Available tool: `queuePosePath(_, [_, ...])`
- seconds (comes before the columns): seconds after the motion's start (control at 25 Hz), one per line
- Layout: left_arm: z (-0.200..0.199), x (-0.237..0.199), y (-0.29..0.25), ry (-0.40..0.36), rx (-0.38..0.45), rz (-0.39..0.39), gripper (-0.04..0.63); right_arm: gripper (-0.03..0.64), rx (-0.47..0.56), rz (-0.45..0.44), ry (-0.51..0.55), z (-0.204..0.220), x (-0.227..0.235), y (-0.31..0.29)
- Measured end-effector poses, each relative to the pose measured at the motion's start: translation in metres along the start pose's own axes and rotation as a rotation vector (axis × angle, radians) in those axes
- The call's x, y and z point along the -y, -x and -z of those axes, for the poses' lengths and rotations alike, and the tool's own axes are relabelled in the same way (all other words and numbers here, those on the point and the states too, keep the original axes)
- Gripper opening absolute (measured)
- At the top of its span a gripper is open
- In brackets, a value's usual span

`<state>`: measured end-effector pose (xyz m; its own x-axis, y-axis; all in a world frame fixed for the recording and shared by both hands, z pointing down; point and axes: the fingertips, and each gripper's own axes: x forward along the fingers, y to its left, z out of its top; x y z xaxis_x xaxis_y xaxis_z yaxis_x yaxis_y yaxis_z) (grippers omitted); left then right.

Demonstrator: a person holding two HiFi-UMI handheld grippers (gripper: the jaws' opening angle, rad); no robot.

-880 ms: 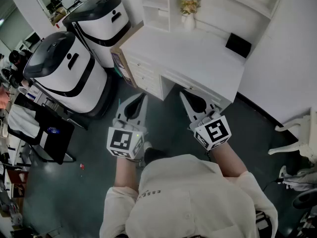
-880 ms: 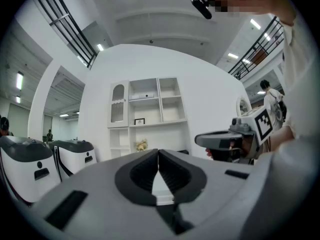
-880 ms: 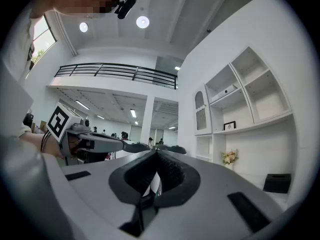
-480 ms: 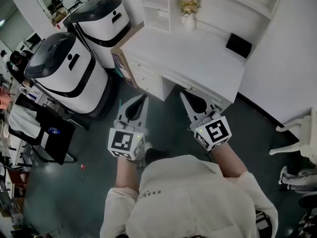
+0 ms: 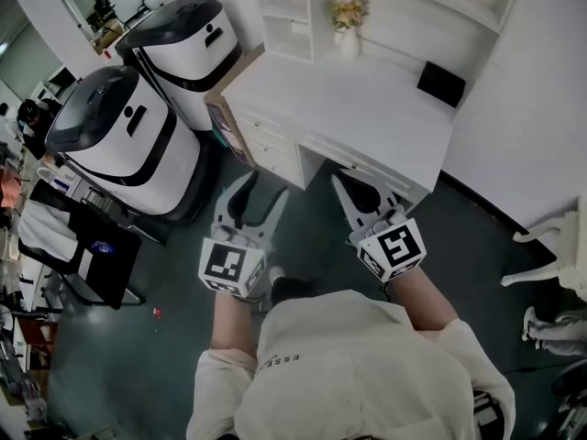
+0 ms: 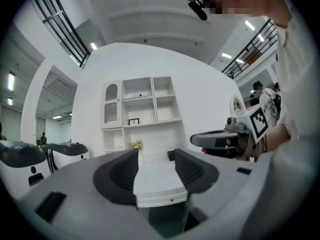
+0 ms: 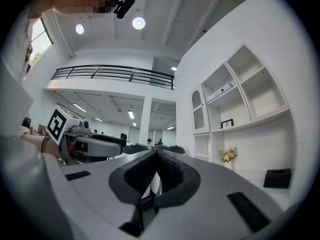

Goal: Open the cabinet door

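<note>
desk cabinet (image 5: 263, 143) just beyond left gripper (image 5: 262, 189) (jaws apart), untouched

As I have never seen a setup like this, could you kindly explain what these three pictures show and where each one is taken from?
There is no robot: a person holds a two-jaw gripper in each hand. The head view looks steeply down from a camera on the person's head; the other two come from cameras riding on the grippers, looking along their jaws. The left gripper has its jaws apart with nothing between them; the right gripper has its jaws together, empty. Both point toward a white desk carrying a vase of flowers and a black object. Two white-and-black machines stand beside it. Neither gripper touches any furniture.
</note>
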<state>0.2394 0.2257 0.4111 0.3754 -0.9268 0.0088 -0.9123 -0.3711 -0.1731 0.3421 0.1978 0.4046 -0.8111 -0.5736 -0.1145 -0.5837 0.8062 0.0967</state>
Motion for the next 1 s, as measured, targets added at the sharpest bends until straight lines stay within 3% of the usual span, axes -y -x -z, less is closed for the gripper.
queuePosePath(0.44, [0.015,-0.076,-0.035,0.037,0.016,-0.005,0.209,0.014,-0.017,0.036,0.011,0.014,0.019,-0.067])
queuePosePath(1.0, [0.024,-0.278,-0.127,0.015,0.055,0.199,0.209,0.015,-0.038,0.235,0.020,0.019,0.057,-0.279])
